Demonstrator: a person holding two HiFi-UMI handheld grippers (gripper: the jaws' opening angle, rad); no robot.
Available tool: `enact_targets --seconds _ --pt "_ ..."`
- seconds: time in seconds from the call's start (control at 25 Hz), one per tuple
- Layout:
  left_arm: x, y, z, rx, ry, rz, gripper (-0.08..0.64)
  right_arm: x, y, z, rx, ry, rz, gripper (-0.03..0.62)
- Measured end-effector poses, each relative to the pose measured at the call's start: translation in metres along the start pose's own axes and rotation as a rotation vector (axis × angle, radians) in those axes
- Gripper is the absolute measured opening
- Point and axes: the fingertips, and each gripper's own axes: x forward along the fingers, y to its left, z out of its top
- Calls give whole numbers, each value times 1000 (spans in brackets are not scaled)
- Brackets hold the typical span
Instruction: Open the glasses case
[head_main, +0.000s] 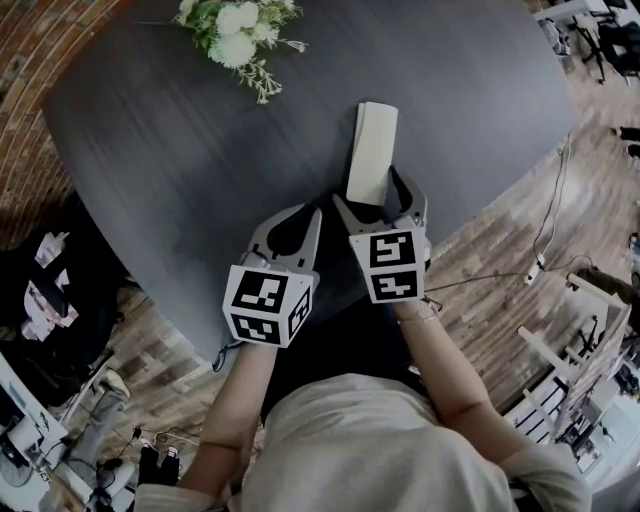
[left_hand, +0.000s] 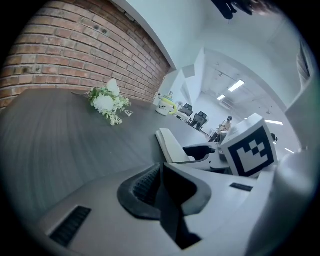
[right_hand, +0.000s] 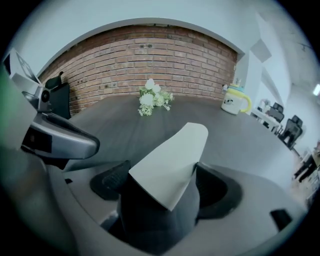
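My right tongs (head_main: 368, 192) stand wide around the near end of the glasses case (head_main: 375, 135), which points to twelve o'clock. My left tongs (head_main: 308, 220) are closed, empty. The table (head_main: 160, 160) edge is at six, with open surface ahead.

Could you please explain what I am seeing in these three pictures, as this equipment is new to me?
A person holds a two-jaw gripper in each hand; no robot is involved. One picture looks down from the person's head; the other two come from cameras riding on the grippers. On the dark table lie white flowers and a pale glasses case. The left gripper has its jaws together, empty. The right gripper has its jaws wide around the case's near end; whether they press it I cannot tell.
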Motion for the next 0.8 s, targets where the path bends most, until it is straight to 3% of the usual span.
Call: enact_targets --seconds 0.44,0.64,0.8 --pt "1 -22 -6 37 23 -50 37 -13 -7 -3 41 -13 34 379" --pt "1 -33 -6 54 21 -62 37 -28 -16 5 43 -70 22 324" --pt "-2 -41 -5 67 17 -64 37 -41 -20 4 45 -94 18 239"
